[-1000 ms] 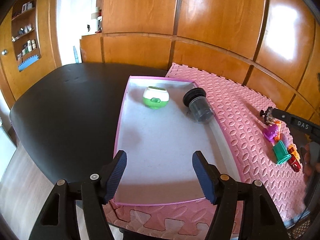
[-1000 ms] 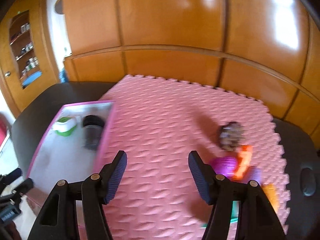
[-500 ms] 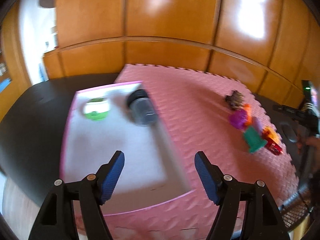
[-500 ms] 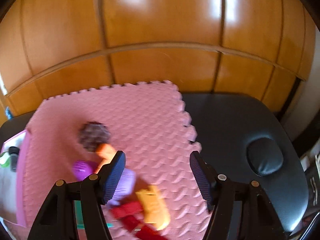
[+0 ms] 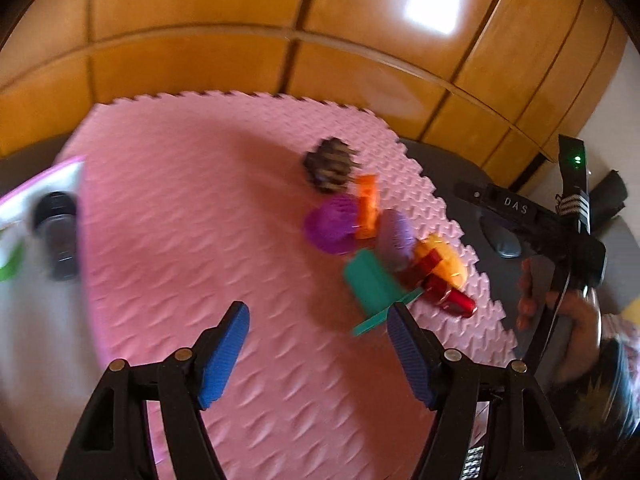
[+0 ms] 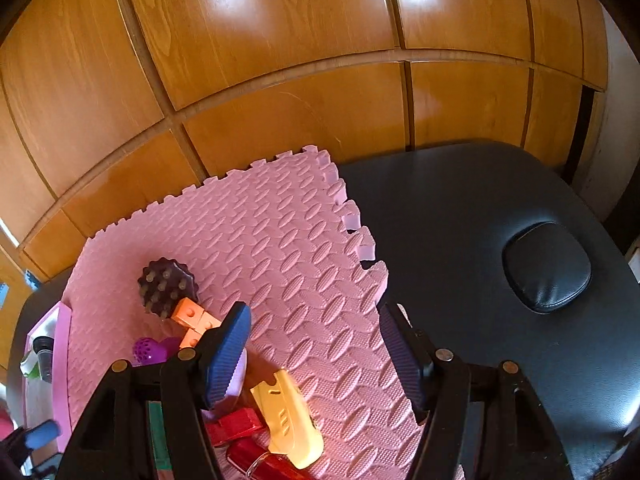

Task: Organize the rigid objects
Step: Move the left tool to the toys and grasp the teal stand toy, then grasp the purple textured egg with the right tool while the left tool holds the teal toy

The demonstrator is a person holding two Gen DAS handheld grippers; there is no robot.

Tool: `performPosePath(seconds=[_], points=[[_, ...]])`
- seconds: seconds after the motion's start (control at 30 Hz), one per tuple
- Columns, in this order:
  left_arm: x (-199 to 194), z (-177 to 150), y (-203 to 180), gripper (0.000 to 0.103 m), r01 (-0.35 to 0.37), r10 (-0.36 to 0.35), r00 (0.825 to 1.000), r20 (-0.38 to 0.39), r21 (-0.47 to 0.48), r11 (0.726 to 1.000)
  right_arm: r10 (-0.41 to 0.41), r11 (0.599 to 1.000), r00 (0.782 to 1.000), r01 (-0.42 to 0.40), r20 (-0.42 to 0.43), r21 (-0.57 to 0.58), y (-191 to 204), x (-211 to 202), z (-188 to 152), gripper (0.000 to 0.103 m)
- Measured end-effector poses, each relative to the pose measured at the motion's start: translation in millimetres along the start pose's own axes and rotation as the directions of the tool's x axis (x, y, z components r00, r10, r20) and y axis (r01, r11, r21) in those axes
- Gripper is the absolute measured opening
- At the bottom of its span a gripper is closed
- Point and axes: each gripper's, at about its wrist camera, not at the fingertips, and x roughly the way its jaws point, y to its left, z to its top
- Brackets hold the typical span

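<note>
Black triangular-framed fingers (image 5: 224, 356) with ribbed blue pads, brass-coloured screws at the pivots.

A black padded table (image 6: 460, 240) fills the right half of the right wrist view, with an oval cushion (image 6: 546, 266) set into it at the right edge. A pink foam mat (image 6: 280, 240) with a toothed border lies directly on the table, covering the centre and lower left of that view. In the left wrist view, which is blurred, the mat (image 5: 192, 208) takes up the middle, and the bare table (image 5: 492, 216) shows at centre right. A pink-rimmed tray (image 5: 44, 168) sits at the far left.
</note>
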Motion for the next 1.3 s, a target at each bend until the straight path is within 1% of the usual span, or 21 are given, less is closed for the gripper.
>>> performPosePath(seconds=[0.1,0.23,0.3,0.33,0.37,0.4,0.47,0.5,0.53,0.57,0.6,0.63,0.7,0.77,0.83,0.9,0.97,1.03,1.17,1.2,1.3], points=[[22,12,-10,0.068,0.016,-0.016,0.999,-0.033,-0.007,1.000,0.005,1.000,1.000,-0.005,-0.004,-0.012,3,0,0,0.068],[50,22,-23,0.066,0.020,-0.020,0.997,-0.080,0.000,1.000,0.011,1.000,1.000,-0.010,0.005,-0.019,4,-1,1,0.068],[65,26,-28,0.064,0.010,-0.009,0.995,-0.104,0.004,1.000,0.018,1.000,1.000,-0.018,0.006,-0.011,3,-1,1,0.068],[71,27,-29,0.059,0.006,-0.006,0.993,-0.117,0.002,1.000,0.022,1.000,1.000,-0.022,0.003,-0.006,2,-1,2,0.068],[77,28,-31,0.057,0.007,-0.007,0.991,-0.132,0.000,1.000,0.024,1.000,1.000,-0.024,0.003,-0.006,1,0,2,0.068],[84,29,-34,0.057,0.010,-0.008,0.989,-0.144,0.007,1.000,0.026,1.000,1.000,-0.026,-0.001,-0.005,1,1,3,0.068],[95,26,-40,0.056,-0.008,0.015,0.986,-0.166,0.042,0.999,0.026,1.000,1.000,-0.026,-0.004,-0.008,1,3,3,0.068],[96,25,-42,0.051,-0.022,0.031,0.989,-0.145,0.063,0.998,0.023,1.000,1.000,-0.023,-0.006,-0.010,1,3,3,0.068],[95,23,-42,0.041,-0.041,0.052,0.990,-0.132,0.085,0.996,0.023,1.000,1.000,-0.024,-0.010,-0.012,1,4,3,0.068],[93,21,-42,0.035,-0.051,0.064,0.990,-0.126,0.104,0.993,0.026,1.000,1.000,-0.026,-0.013,-0.012,1,5,3,0.068],[91,19,-39,0.030,-0.044,0.058,0.990,-0.126,0.109,0.993,0.029,0.999,0.999,-0.030,-0.018,-0.014,1,6,2,0.068],[87,17,-35,0.030,-0.028,0.041,0.992,-0.120,0.104,0.994,0.032,0.999,0.999,-0.032,-0.023,-0.016,2,6,2,0.068],[79,9,-24,0.030,-0.032,0.043,0.994,-0.103,0.107,0.994,0.043,0.999,0.999,-0.044,-0.030,-0.023,3,8,2,0.068],[68,-2,-14,0.030,-0.017,0.026,0.996,-0.081,0.109,0.994,0.047,0.998,0.998,-0.048,-0.035,-0.039,7,8,0,0.068],[57,-14,-6,0.030,-0.033,0.040,0.997,-0.063,0.117,0.993,0.047,0.997,0.998,-0.049,-0.045,-0.059,11,10,-1,0.068],[46,-27,2,0.030,-0.031,0.036,0.998,-0.045,0.126,0.992,0.054,0.995,0.997,-0.059,-0.060,-0.082,15,13,-3,0.068],[33,-40,11,0.030,-0.013,0.016,1.000,-0.026,0.109,0.994,0.075,0.991,0.994,-0.082,-0.074,-0.101,20,14,-5,0.068],[26,-48,17,0.030,-0.018,0.019,1.000,-0.011,0.094,0.995,0.132,0.982,0.986,-0.144,-0.098,-0.125,28,16,-8,0.068],[20,-53,25,0.030,0.010,-0.010,1.000,0.015,0.052,0.999,0.168,0.959,0.976,-0.195,-0.141,-0.207,49,19,-16,0.068],[20,-54,24,0.030,0.002,-0.003,1.000,0.018,0.059,0.998,0.169,0.953,0.973,-0.202,-0.157,-0.226,54,22,-19,0.068],[20,-57,20,0.030,-0.019,0.017,0.999,0.029,0.083,0.996,0.138,0.946,0.972,-0.186,-0.191,-0.266,63,31,-24,0.068]])
